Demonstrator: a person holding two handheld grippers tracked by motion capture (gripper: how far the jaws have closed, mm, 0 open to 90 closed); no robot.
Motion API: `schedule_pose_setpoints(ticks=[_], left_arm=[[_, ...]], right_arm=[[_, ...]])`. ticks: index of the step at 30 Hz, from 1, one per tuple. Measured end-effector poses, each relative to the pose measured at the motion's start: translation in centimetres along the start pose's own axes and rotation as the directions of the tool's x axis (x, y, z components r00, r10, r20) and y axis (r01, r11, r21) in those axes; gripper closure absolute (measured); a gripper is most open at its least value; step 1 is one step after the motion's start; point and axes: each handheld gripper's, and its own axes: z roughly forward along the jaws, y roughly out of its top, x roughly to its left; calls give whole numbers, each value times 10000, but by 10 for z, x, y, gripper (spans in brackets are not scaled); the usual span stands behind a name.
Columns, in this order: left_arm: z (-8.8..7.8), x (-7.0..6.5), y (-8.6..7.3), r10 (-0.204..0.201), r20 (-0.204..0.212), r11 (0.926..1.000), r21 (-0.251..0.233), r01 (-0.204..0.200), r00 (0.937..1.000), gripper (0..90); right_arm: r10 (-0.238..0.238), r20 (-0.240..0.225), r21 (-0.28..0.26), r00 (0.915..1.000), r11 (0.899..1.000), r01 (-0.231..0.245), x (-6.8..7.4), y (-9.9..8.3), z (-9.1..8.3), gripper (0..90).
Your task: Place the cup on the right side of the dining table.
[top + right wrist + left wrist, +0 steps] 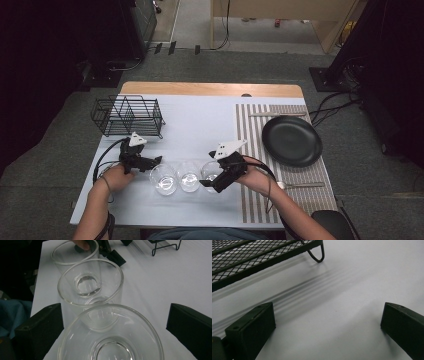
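**Three clear glasses in a row between two tongs**

Three clear round drinking glasses are seen from the high view, lined up near the front edge of the pale grey table (200, 125): the left glass (163, 178), the middle glass (188, 175) and the right glass (211, 171), each just beside the next. The left tongs (156, 161) are held just left of the row, the right tongs (209, 184) at the right glass. A black wire rack (128, 116) is placed at the back left, and a round black plate (291, 140) on a striped placemat (255, 165) at the right.

In the left gripper view, the left tongs (328, 322) are spread wide over bare table, with nothing between them; the rack (262, 257) is seen beyond.

In the right gripper view, the right tongs (113, 327) are spread wide, with the right glass (111, 335) set between the jaws. A gap is seen at each pad, so the glass is not gripped. The middle glass (90, 281) and the left glass (72, 252) are lined up behind it.
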Motion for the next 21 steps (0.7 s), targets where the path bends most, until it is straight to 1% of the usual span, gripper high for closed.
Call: schedule_pose_setpoints(ticks=[2,6,11,13,16,21], left_arm=[[0,0,0,2,-1,10000,-1,-2,10000,0],[0,0,0,2,-3,10000,1,-2,10000,0],[0,0,0,1,-3,10000,-1,-1,10000,0],[0,0,0,5,-3,10000,2,-5,10000,0],[0,0,0,5,-5,10000,4,-5,10000,0],[0,0,0,5,-5,10000,5,-5,10000,0]], right_arm=[[17,-62,132,10000,9999,-16,1,0,0,7],[-24,-57,165,10000,9999,25,-1,-2,0,7],[-61,-160,286,9999,9996,66,-2,-6,1,8],[-94,-138,290,9999,9995,98,-3,-6,1,8],[-48,-177,161,9998,9999,51,-4,-8,0,8],[-63,-234,284,9997,9996,70,-4,-11,2,8]])
